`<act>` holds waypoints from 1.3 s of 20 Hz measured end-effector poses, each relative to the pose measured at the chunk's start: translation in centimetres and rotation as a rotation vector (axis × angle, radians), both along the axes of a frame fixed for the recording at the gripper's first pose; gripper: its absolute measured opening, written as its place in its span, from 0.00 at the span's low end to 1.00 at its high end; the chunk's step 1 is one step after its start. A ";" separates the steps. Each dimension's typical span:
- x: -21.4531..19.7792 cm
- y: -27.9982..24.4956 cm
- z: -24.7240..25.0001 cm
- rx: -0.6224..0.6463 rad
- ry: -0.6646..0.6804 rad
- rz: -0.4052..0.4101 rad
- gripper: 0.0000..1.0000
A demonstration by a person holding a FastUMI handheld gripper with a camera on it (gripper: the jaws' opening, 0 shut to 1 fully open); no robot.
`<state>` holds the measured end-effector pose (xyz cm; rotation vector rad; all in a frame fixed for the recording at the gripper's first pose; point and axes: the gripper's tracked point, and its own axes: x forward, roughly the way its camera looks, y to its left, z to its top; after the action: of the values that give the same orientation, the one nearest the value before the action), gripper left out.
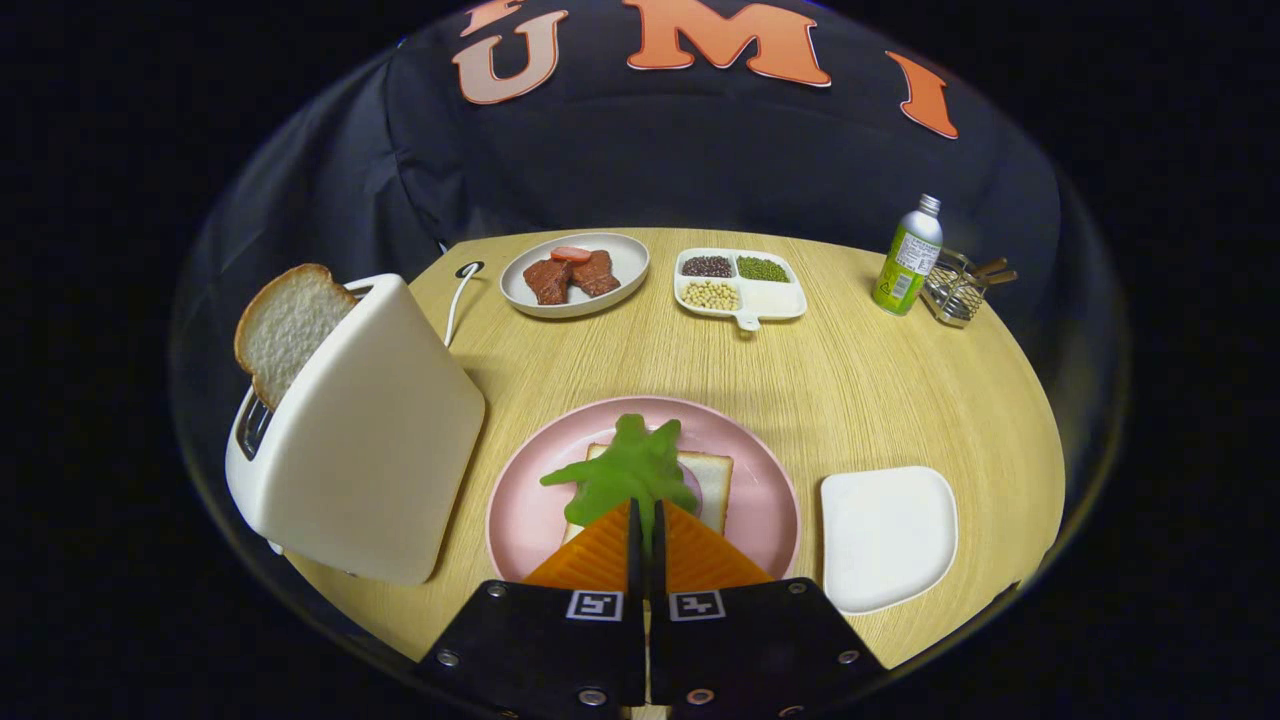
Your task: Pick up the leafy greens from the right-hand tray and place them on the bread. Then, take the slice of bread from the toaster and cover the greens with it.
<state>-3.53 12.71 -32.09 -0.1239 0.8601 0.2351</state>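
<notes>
My gripper (pixel 646 512) is shut on the leafy greens (pixel 625 472), which stick out ahead of the fingertips. The greens hang over a slice of bread (pixel 708 480) lying on a pink plate (pixel 520 515); whether they touch the bread I cannot tell. To the left stands a white toaster (pixel 365 440) with a second slice of bread (pixel 285 328) poking up from its slot. The white tray (pixel 885 535) to the right of the plate holds nothing.
Beyond the pink plate sit a white plate of meat pieces (pixel 575 272) and a divided dish of beans (pixel 738 285). At the far right stand a green bottle (pixel 908 258) and a wire holder (pixel 958 288). The toaster's cord (pixel 455 300) runs back to a table socket.
</notes>
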 end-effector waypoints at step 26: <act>2.0 3.2 10.4 -0.032 -0.241 -0.097 0.98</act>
<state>-1.51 15.92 -21.73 -0.1368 0.6288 0.1130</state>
